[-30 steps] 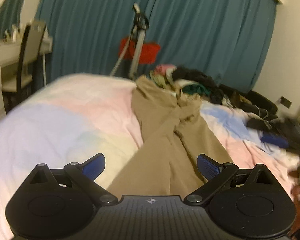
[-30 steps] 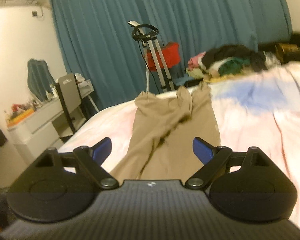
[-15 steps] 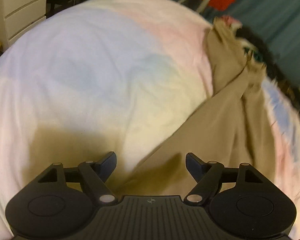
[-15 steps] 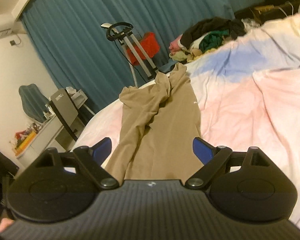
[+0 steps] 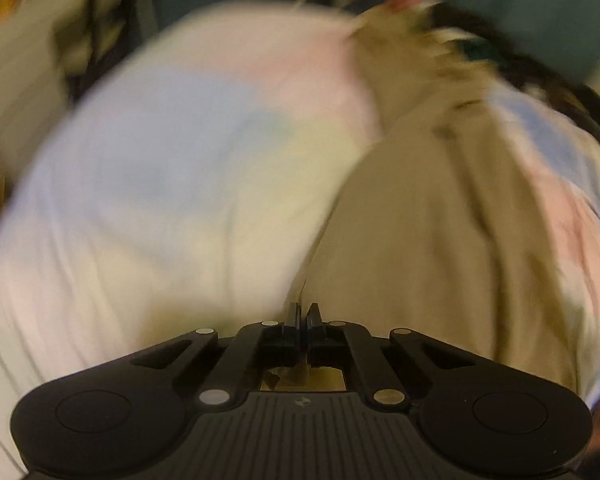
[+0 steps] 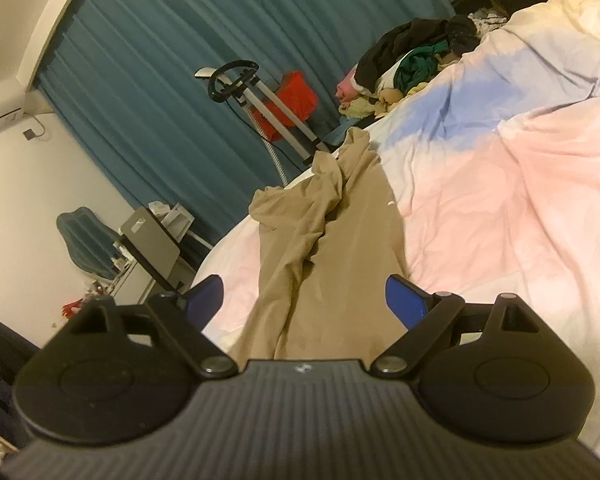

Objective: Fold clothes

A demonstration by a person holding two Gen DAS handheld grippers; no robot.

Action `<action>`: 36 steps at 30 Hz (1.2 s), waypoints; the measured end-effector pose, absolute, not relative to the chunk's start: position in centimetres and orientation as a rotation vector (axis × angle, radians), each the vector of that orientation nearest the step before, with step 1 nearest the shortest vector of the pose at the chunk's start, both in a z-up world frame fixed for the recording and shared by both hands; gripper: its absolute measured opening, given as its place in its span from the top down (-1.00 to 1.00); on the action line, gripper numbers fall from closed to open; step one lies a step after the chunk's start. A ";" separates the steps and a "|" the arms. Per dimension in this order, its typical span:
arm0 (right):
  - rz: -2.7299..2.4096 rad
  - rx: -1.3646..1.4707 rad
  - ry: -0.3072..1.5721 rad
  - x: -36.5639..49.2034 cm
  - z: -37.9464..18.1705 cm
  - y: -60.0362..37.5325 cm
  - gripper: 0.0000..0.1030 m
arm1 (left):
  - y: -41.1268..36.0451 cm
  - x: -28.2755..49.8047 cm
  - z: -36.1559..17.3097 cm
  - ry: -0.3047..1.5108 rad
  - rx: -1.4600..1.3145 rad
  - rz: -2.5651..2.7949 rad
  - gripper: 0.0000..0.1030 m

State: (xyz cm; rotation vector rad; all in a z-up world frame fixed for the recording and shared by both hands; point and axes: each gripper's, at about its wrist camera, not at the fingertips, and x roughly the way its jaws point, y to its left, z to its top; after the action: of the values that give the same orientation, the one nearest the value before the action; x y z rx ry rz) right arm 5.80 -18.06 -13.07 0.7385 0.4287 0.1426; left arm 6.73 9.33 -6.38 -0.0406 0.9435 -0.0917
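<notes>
Left wrist view: the left gripper (image 5: 303, 312) has its jaws drawn fully together at the near edge of the tan trousers (image 5: 428, 216). A scrap of tan cloth shows behind the closed fingers, so the hem appears to be pinched between them. The frame is heavily blurred. The trousers run away from the gripper toward the far side of the bed (image 5: 172, 168), lying on its pastel pink, blue and yellow cover.

Right wrist view: the right gripper (image 6: 304, 300) stands wide, its blue pads (image 6: 404, 300) well apart and holding nothing. It hovers over the near end of the trousers (image 6: 320, 248), which lie lengthwise on the bed (image 6: 500, 208), rumpled at the far end. A pile of mixed clothes (image 6: 412, 60) sits at the far edge of the bed. Beyond it hang teal curtains (image 6: 172, 64), with a garment steamer stand (image 6: 252, 88) in front. A chair (image 6: 152, 240) stands by the wall at left.
</notes>
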 end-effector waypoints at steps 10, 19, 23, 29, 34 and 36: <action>0.099 0.729 0.361 4.7 -11.9 -19.0 -0.75 | -1.9 0.3 -7.4 0.856 0.139 -0.408 0.96; 0.139 0.668 0.364 4.7 -11.8 -18.8 -0.75 | -5.3 1.9 -11.7 0.999 0.156 -0.503 0.29; 0.165 0.629 0.359 5.1 -11.7 -18.1 -0.74 | -3.2 3.8 -9.5 0.914 0.072 -0.472 -0.13; 0.190 0.601 0.414 8.0 -12.1 -17.3 -0.52 | -0.8 8.0 -8.2 0.770 -0.012 -0.352 -0.29; 0.221 0.505 0.457 14.1 -11.8 -16.1 -0.52 | 1.7 10.5 -9.9 0.713 -0.117 -0.298 -0.30; 0.214 0.484 0.469 18.0 -12.2 -15.7 -0.52 | 2.6 11.3 -11.0 0.718 -0.139 -0.270 -0.30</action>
State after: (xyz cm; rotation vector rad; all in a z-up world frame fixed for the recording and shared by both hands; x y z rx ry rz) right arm 17.95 -15.74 -12.18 0.4845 0.4686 0.2136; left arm 11.31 2.57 -10.99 -0.1395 0.7181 -0.2699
